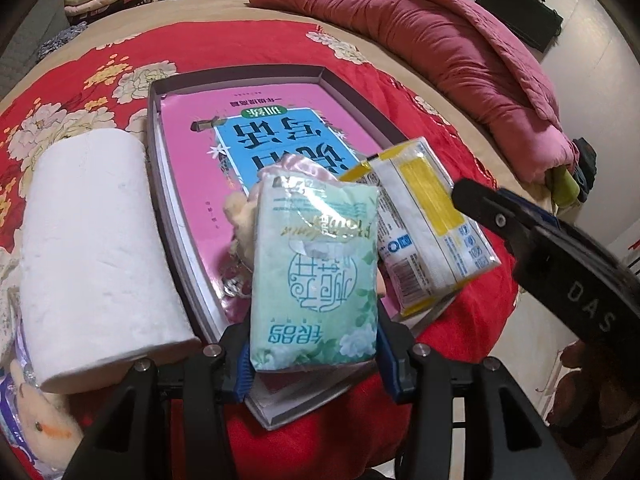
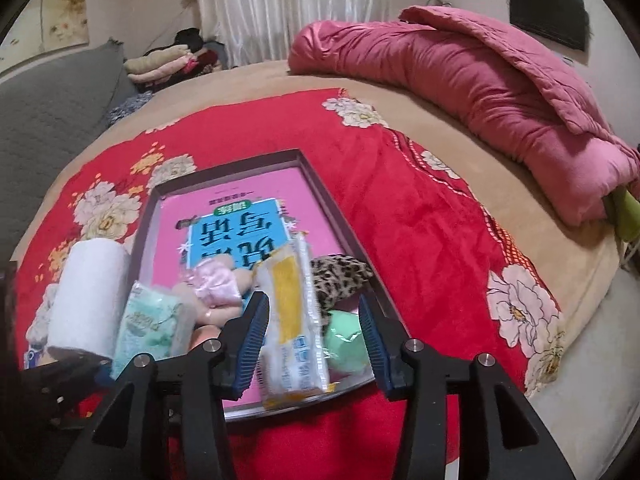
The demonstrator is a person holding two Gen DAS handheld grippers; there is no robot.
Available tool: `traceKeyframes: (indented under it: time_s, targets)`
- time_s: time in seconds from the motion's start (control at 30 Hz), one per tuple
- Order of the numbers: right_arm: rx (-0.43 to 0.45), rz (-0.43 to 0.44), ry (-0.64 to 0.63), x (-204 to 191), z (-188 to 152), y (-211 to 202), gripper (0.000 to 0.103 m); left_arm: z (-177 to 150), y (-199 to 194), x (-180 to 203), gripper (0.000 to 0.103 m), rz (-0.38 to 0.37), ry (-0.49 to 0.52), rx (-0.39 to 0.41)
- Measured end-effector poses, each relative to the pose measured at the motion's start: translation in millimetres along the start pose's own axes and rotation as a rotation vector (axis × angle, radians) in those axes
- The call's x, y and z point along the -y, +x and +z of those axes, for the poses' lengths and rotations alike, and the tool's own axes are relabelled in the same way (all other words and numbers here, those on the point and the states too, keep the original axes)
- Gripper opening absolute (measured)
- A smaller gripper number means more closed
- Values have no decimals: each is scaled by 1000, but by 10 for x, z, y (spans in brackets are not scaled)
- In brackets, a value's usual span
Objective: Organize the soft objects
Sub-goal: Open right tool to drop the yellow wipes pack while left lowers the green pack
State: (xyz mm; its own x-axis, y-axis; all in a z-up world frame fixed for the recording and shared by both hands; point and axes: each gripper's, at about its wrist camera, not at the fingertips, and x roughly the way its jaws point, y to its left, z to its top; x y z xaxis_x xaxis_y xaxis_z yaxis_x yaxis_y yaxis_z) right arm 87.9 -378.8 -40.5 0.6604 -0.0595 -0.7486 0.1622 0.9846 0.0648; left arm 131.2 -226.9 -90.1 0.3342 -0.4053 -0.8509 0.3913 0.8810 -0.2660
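left tool (image 1: 314, 364): gripping green pack (image 1: 316, 280), holding it over tray (image 1: 240, 76) for placing
right tool (image 2: 314, 344): jaws standing apart, letting yellow pack (image 2: 290, 320) settle in tray

"DAS" is printed on the right gripper (image 1: 456, 194) arm.

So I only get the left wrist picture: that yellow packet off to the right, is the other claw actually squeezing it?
Observer: No. In the right wrist view the right gripper stands open around the yellow packet, with a clear gap on one side.
Operator: Is anything hiding past that packet?
Observer: Yes, a leopard-print piece lies in the tray beside it.
Operator: Anything else?
Observer: A pale green soft thing sits just in front of that, near the tray's right wall.
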Motion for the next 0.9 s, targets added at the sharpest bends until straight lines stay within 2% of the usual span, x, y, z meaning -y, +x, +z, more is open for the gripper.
traceKeyframes:
  time_s: [0.07, 0.23, 0.43, 0.57, 0.63, 0.9]
  targets:
    - [2, 27, -15, -52, 2, -7, 48, -27, 7, 23, 50, 7, 21, 1]
    - [-5, 169, -74, -245, 8, -33, 49, -54, -8, 41, 50, 1, 37, 4]
    - [-63, 282, -138, -445, -41, 14, 49, -76, -76, 29, 50, -13, 45, 32]
    - [-125, 273, -160, -486, -108, 124, 49, -84, -124, 21, 51, -16, 50, 46]
    - [-125, 266, -162, -484, -134, 134, 56, -91, -137, 15, 51, -12, 49, 47]
    - [-122, 213, -186, -514, -144, 187, 66, -234, -325, -22, 51, -33, 59, 62]
